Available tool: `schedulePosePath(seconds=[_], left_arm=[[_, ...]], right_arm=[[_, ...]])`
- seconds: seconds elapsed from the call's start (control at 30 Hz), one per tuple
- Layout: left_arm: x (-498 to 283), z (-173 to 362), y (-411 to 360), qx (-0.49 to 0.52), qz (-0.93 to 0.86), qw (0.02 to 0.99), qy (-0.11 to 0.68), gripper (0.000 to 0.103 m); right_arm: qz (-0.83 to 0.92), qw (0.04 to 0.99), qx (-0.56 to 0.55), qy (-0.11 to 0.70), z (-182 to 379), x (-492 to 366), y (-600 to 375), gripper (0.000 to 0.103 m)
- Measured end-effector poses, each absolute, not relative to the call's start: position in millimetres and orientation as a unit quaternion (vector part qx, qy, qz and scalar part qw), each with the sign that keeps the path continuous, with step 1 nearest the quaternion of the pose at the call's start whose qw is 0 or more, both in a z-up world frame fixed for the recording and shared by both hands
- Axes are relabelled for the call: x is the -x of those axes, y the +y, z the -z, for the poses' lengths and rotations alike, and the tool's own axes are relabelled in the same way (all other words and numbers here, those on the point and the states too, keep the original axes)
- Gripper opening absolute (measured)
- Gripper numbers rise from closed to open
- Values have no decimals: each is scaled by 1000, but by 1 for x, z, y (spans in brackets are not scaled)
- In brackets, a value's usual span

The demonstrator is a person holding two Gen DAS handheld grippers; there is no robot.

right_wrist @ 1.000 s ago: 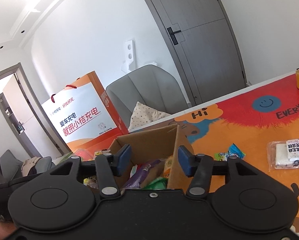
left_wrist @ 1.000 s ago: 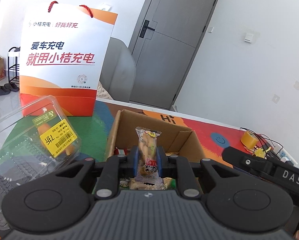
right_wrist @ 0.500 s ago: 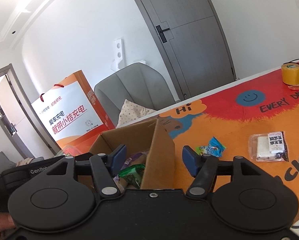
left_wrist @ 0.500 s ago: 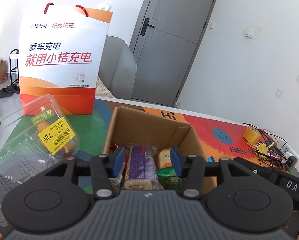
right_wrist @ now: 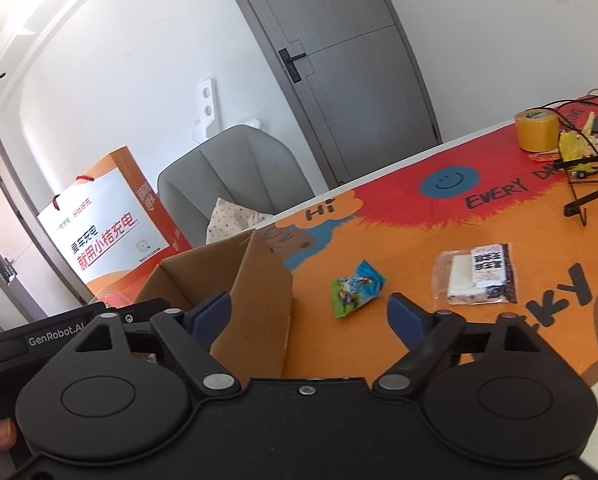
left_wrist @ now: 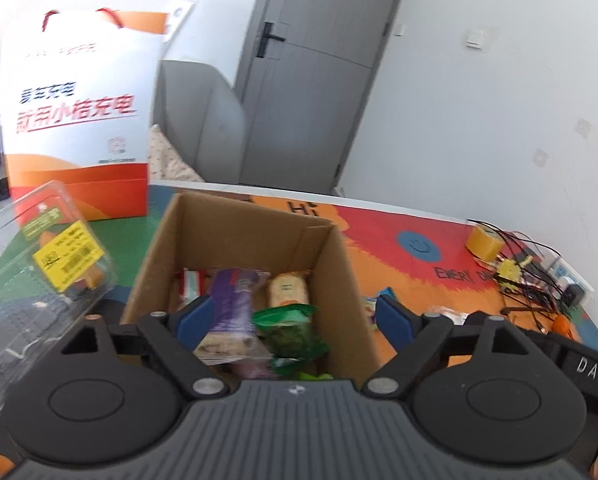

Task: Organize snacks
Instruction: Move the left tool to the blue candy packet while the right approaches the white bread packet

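The box [left_wrist: 255, 220] is open on top. Bare tabletop [right_wrist: 379, 352] lies around the blue snack [right_wrist: 357, 288]. The box wall stands just left.

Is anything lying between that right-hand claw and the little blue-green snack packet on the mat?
Nothing visible. The right gripper is open, and only bare mat separates it from the blue-green packet.

right gripper [right_wrist: 309, 316]: spread wide, empty | cardboard box [right_wrist: 251, 304]: left | blue-green snack packet [right_wrist: 357, 288]: on mat, ahead
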State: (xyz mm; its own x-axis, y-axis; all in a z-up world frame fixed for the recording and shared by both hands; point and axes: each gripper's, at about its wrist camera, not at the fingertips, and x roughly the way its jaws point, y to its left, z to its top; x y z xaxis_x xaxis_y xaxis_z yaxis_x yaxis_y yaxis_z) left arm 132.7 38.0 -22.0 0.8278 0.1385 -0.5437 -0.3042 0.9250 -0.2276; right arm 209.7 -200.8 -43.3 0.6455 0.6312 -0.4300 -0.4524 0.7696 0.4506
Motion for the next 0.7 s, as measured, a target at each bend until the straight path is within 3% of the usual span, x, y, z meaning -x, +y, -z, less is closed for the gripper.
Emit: schedulePosePath(seconds=[0.03,0.3,0.7], left_arm=[[-134,21,34,147,-120,945,267,93],[-145,20,11,140,-103,946,274,102],[-173,19,-22,129,-62,945,295,102]], right_arm=[[-294,897,-156,290,43,-211,-205,103],[-259,902,-178,297,51,-221,-236,103],[-237,905,-189,297,55,-233,-263,103]])
